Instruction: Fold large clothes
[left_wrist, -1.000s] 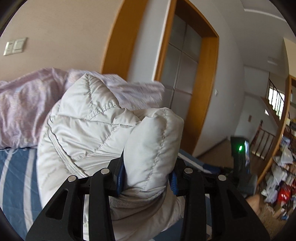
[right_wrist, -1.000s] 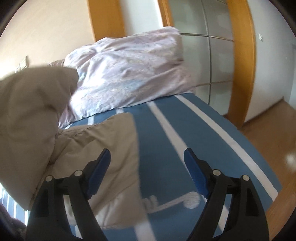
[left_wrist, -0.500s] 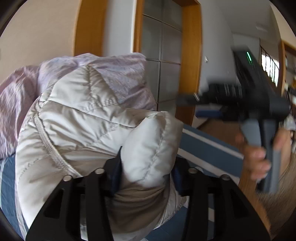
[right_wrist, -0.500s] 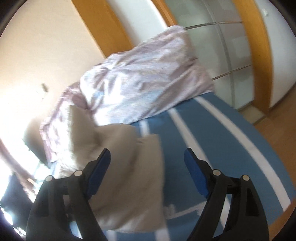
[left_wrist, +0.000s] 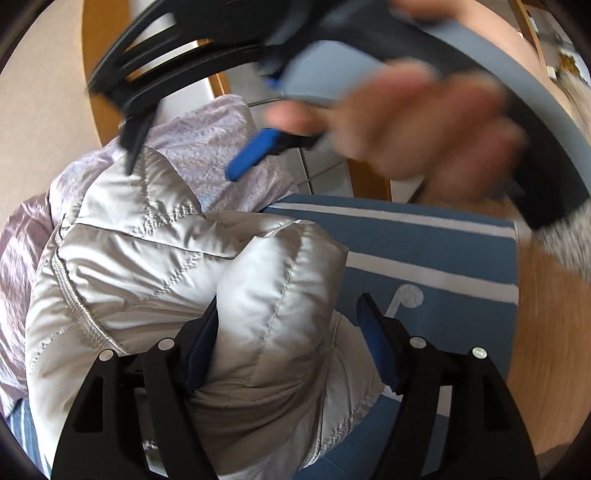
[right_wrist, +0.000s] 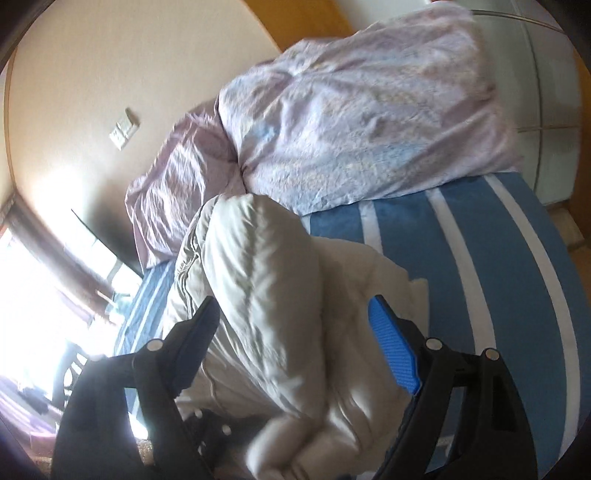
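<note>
A pale quilted puffer jacket (left_wrist: 155, 266) lies bunched on the blue striped bed sheet (left_wrist: 424, 236). One puffy fold of it stands between the fingers of my left gripper (left_wrist: 288, 306), whose jaws are opening. The left pad still touches the fold, while the right pad (left_wrist: 373, 332) stands clear of it. My right gripper (left_wrist: 184, 122), held by a hand (left_wrist: 424, 125), passes blurred over the jacket's far edge. In the right wrist view the right gripper (right_wrist: 295, 321) is open above the jacket (right_wrist: 266, 295), gripping nothing.
A crumpled lilac duvet (right_wrist: 351, 110) lies against the wall behind the jacket. A wooden door frame (left_wrist: 107, 85) and glass panels stand beyond the bed. Wooden floor (left_wrist: 546, 332) runs along the bed's right edge. A bright window (right_wrist: 40, 295) is at left.
The left jaws have spread and its right pad has come off the jacket fold. The right gripper has swung in from the right to above the jacket, and its view has turned onto it.
</note>
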